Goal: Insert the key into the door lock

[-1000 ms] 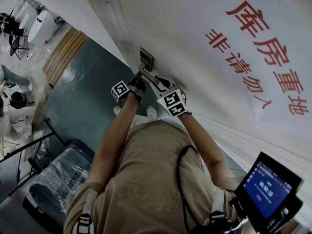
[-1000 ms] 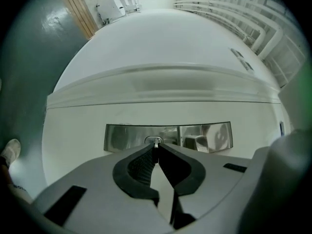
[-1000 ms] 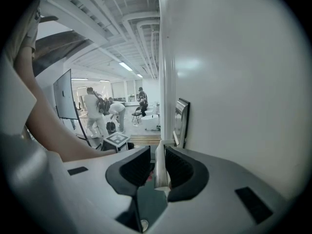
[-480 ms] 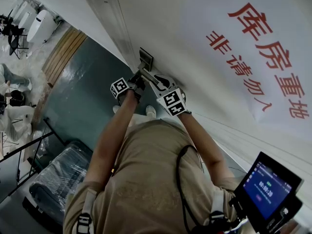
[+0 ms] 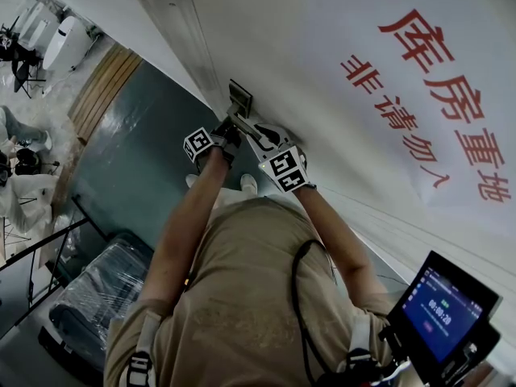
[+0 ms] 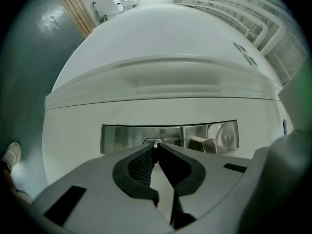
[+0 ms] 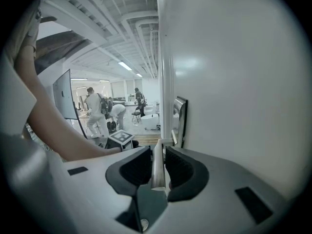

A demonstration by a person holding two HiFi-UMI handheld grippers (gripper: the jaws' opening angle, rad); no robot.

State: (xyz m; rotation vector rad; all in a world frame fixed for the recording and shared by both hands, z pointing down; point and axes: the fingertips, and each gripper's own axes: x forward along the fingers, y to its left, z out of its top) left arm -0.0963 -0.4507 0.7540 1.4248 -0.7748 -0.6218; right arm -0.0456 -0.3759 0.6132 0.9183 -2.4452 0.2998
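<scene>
A steel lock plate (image 5: 240, 97) is set in the white door (image 5: 322, 63). In the left gripper view the plate (image 6: 122, 138) fills the middle, and my left gripper (image 6: 156, 147) is shut on a small silver key (image 6: 155, 143) whose tip sits at the keyhole. My right gripper (image 7: 157, 152) is shut on the metal door handle lever (image 7: 157, 167), with the plate (image 7: 179, 121) seen edge-on beyond it. In the head view both grippers, left (image 5: 228, 134) and right (image 5: 260, 138), meet just below the plate. How deep the key sits I cannot tell.
Red characters are printed on a white sheet (image 5: 435, 95) on the door. A wrapped suitcase (image 5: 89, 297) stands on the grey floor behind me. A screen device (image 5: 443, 313) hangs at my right side. People in white (image 7: 95, 108) stand far off in the room.
</scene>
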